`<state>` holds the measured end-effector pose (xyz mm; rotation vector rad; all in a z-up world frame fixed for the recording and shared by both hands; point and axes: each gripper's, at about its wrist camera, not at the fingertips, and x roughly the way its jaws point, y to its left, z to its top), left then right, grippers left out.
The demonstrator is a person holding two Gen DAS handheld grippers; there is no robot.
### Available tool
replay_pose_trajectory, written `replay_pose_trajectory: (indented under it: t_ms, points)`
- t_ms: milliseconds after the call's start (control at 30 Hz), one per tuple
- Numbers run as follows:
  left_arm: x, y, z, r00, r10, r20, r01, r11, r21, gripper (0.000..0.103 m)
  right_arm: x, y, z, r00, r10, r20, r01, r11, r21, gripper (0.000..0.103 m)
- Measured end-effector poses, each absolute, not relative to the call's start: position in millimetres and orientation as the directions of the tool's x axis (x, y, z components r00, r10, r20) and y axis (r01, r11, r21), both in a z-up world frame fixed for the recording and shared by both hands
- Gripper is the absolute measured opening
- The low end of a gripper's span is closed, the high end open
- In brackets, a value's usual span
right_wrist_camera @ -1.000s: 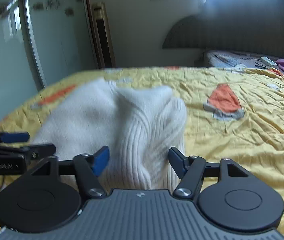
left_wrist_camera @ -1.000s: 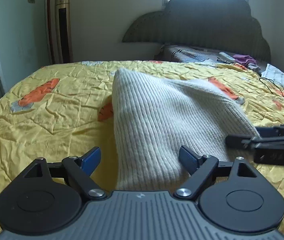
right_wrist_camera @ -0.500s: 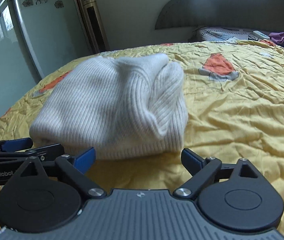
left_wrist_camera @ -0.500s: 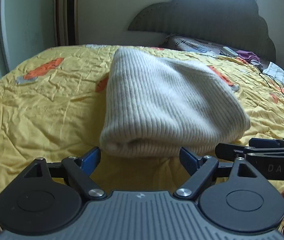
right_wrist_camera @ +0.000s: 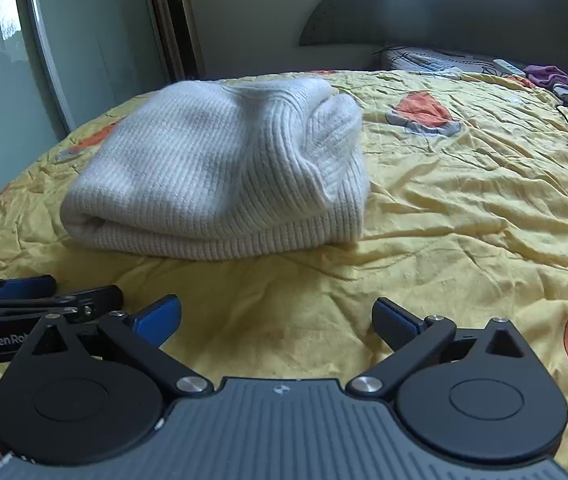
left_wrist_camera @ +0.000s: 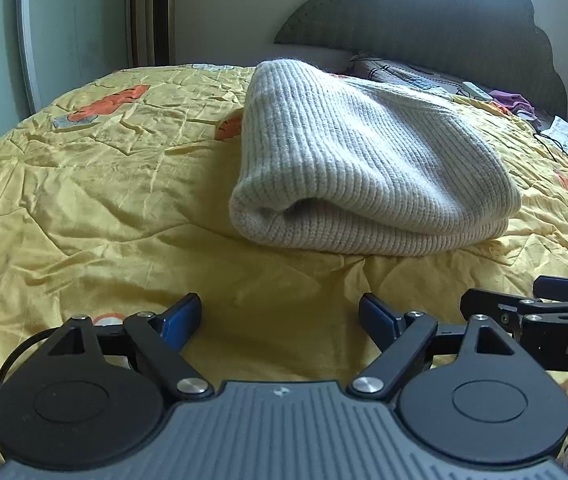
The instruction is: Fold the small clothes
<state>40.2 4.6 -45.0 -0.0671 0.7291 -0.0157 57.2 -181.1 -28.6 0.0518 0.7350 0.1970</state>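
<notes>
Folded sweater [left_wrist_camera: 368, 168], yellow quilt [left_wrist_camera: 104, 200], headboard [left_wrist_camera: 424, 12] behind

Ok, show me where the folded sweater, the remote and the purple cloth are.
folded sweater [left_wrist_camera: 364, 168]: left wrist view, on its ribbed top layer.
remote [left_wrist_camera: 473, 90]: left wrist view, on its white body.
purple cloth [right_wrist_camera: 548, 74]: right wrist view, on its crumpled middle.

— What sort of place is it?
— A home bedroom: a wrinkled yellow quilted bedspread with orange prints [left_wrist_camera: 104, 200], a dark scalloped padded headboard [left_wrist_camera: 444, 20], and a tall gold tower fan [right_wrist_camera: 180, 20] against the wall.
</notes>
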Motion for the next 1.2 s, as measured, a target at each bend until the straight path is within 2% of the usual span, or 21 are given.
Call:
replay_pose_trajectory:
  t_ms: [300, 400, 567, 933, 1200]
  points:
    - [32, 2, -51, 0.775, -0.004, -0.632, -0.011, 1.0, -0.02, 0.087, 50, -177, -37, 0.738, 0.143, -0.659, -0.153, 0.987, 0.043, 0.103]
    - [32, 2, -53, 0.775, 0.013, -0.631, -0.024, 1.0, -0.008, 0.098, 49, -177, -40, 0.746, 0.116, -0.655, -0.139, 0.99, 0.017, 0.103]
    - [32, 7, -55, 0.773, 0.001, -0.634, -0.03, 0.999, -0.036, 0.102, 48, -175, -42, 0.748, 0.106, -0.656, -0.146, 0.989, -0.006, 0.103]
    - [27, 3, -58, 0.767, 0.069, -0.638, -0.058, 0.998, 0.038, 0.103, 50, -184, -43, 0.754, 0.087, -0.651, -0.12, 0.993, -0.007, 0.103]
    - [28, 5, -59, 0.765, 0.059, -0.641, -0.056, 0.998, 0.026, 0.103, 48, -183, -44, 0.759, 0.084, -0.646, -0.119, 0.993, -0.011, 0.103]
